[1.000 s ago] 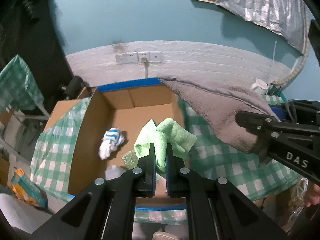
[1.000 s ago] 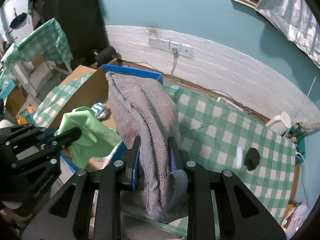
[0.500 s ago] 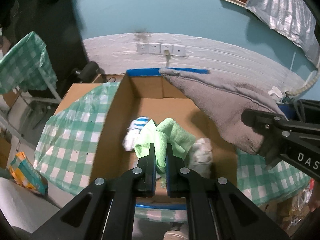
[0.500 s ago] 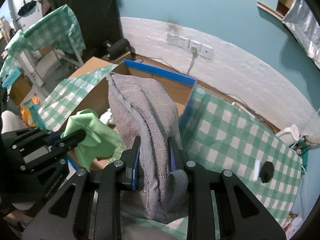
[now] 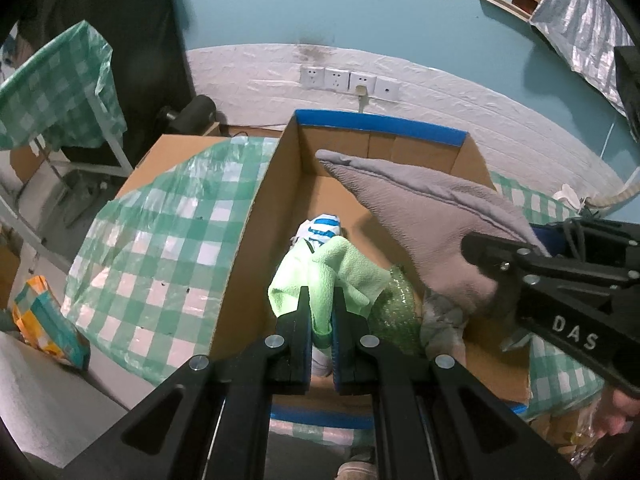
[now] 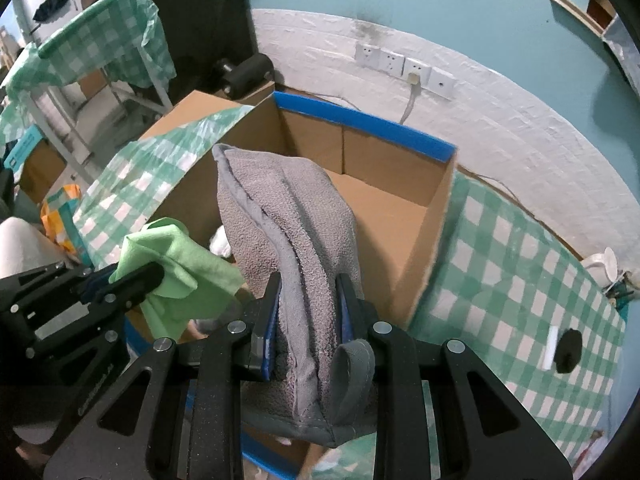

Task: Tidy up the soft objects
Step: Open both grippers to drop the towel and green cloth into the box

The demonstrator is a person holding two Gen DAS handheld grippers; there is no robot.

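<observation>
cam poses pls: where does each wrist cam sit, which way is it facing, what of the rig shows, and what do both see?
Left wrist: on the left gripper, angled down into the cardboard box; own fingers pinch the green cloth; the right gripper enters at right.
Right wrist: on the right gripper, angled down over the box; fingers clamp the grey towel.
Shared: box, both cloths, wall sockets.

The grey towel (image 6: 292, 240) hides most of the cardboard box (image 6: 400, 216) floor.

White "DAS" lettering on the right tongs (image 5: 476, 246)
</observation>
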